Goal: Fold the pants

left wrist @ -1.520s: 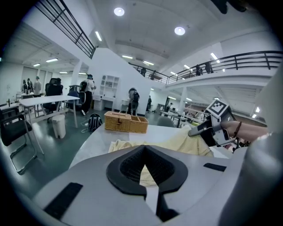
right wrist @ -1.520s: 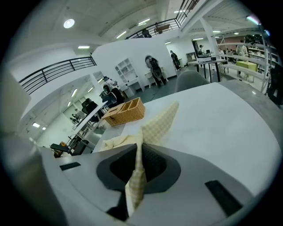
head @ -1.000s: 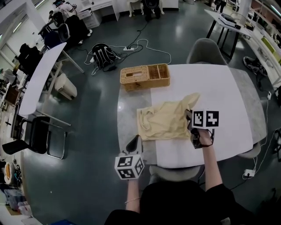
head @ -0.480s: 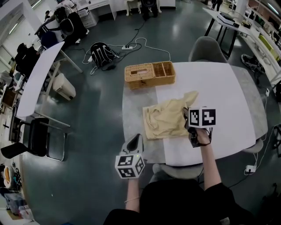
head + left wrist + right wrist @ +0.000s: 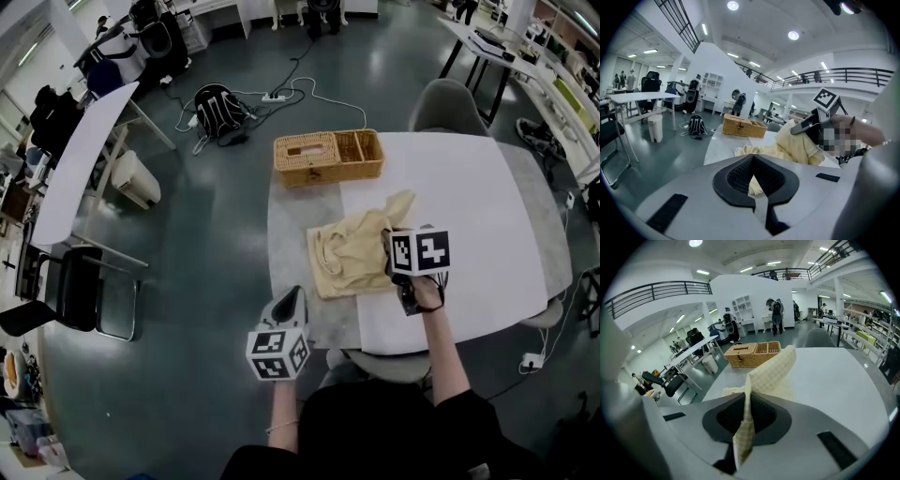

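Left claw (image 5: pixel 288 304) is closed and empty off the near table (image 5: pixel 487 216) edge; right claw (image 5: pixel 393 255) is clamped on a lifted flap of the pants (image 5: pixel 349 261), bunched mid-table. Looks mid-fold, so next that flap wants laying flat across the pile.

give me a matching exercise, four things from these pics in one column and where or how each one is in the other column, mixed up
Things:
1. left gripper
2. right gripper
3. wicker basket
4. backpack

Place or state:
A. on the floor, beyond the table
B. shut on a fold of the pants
C. on the table's far left corner
D. jaws together, gripping nothing

Pairs: 1-D, 2-B, 3-C, 4-A
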